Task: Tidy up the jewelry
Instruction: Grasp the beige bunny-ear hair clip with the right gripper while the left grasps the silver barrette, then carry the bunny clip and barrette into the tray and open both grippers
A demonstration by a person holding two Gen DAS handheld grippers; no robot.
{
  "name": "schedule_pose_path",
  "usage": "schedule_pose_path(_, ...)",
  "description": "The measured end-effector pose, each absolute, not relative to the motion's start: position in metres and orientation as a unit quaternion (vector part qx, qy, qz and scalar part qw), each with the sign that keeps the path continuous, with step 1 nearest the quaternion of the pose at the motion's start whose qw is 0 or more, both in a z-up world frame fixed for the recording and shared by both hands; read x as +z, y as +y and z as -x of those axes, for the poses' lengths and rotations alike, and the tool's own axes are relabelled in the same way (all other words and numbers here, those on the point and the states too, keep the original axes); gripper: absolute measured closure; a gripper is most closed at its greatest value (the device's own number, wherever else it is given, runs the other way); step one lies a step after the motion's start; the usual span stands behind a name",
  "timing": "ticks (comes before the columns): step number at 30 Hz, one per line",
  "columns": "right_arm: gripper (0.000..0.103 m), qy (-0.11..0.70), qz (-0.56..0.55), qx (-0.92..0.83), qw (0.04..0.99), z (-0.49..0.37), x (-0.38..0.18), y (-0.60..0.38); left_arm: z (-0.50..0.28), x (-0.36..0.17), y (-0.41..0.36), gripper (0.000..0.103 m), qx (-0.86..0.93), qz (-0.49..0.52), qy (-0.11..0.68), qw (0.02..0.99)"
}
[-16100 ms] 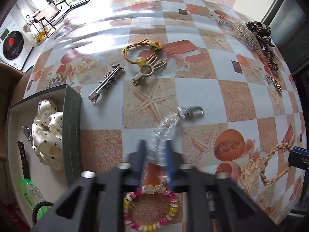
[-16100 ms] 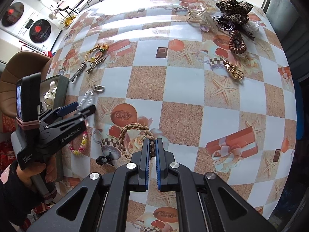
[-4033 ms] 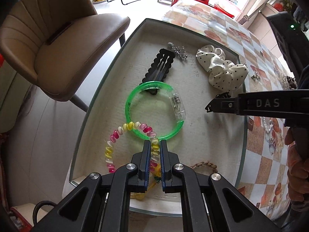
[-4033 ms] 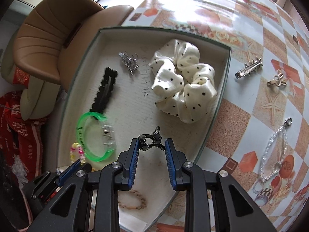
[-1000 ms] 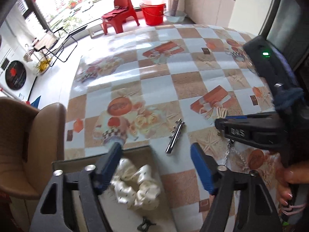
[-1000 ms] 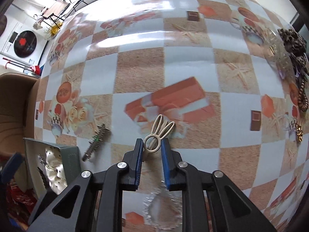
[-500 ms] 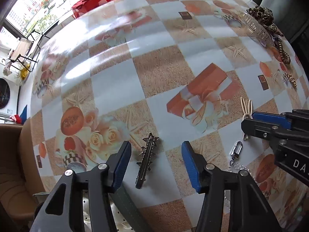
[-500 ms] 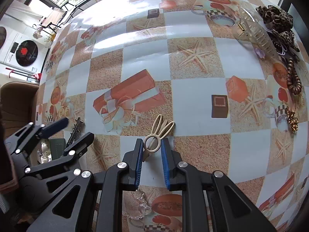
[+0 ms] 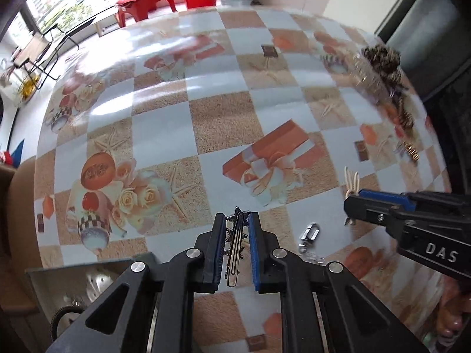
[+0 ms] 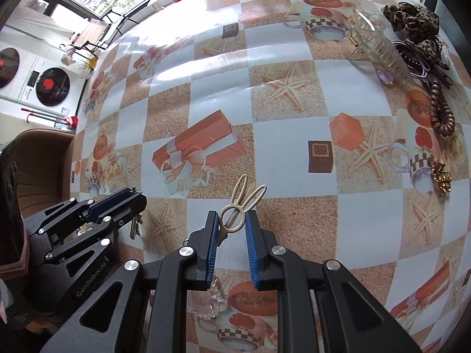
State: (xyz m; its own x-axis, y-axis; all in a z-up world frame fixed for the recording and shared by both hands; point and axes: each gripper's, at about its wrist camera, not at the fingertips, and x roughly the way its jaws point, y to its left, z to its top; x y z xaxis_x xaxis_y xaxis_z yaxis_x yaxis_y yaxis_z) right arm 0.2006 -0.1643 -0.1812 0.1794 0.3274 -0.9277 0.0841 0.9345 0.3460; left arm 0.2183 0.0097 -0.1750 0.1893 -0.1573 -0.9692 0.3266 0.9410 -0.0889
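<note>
My left gripper is shut on a silver star-studded hair clip, held lengthwise between its blue pads; it also shows in the right wrist view. My right gripper is shut on a cream rabbit-ear hair clip, whose ears stick out past the fingertips; the ears show in the left wrist view. The grey jewelry tray lies at the near left under my left gripper. A clear crystal bracelet with a silver clasp lies on the table between the grippers.
More hair items lie at the far right: a clear claw clip, a leopard scrunchie, a brown coil tie and a gold piece. A brown chair stands to the left of the table.
My left gripper has moved forward over the star-studded clip and shut on it. My right gripper keeps its hold on the rabbit-ear clip and sits slightly closer to the table.
</note>
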Motion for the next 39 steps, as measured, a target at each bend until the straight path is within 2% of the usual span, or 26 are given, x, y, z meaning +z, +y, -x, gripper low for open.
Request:
schedule_pose_path(11,0.083,0.628,-0.159,0.111,0.754,-0.168,-0.149,-0.164,-0.145,-0.113,0.043,0.085,-0.122,0.010,0.580,0.806)
schedule_pose_path(17,0.083,0.629,-0.142,0.140,0.751,-0.144,-0.132,-0.142,-0.096,-0.097,0.073,0.085,-0.083,0.037,0.568,0.818)
schedule_pose_path(27,0.083,0.642,-0.093,0.207,0.732,-0.112,-0.123,-0.068,-0.035,-0.100,0.147,0.085,-0.003,0.093,0.576,0.812)
schedule_pose_path(39,0.083,0.648,-0.025,0.278,0.709,-0.099,-0.129,0.026,-0.011,-0.135,0.201,0.085,0.066,0.135,0.588,0.795)
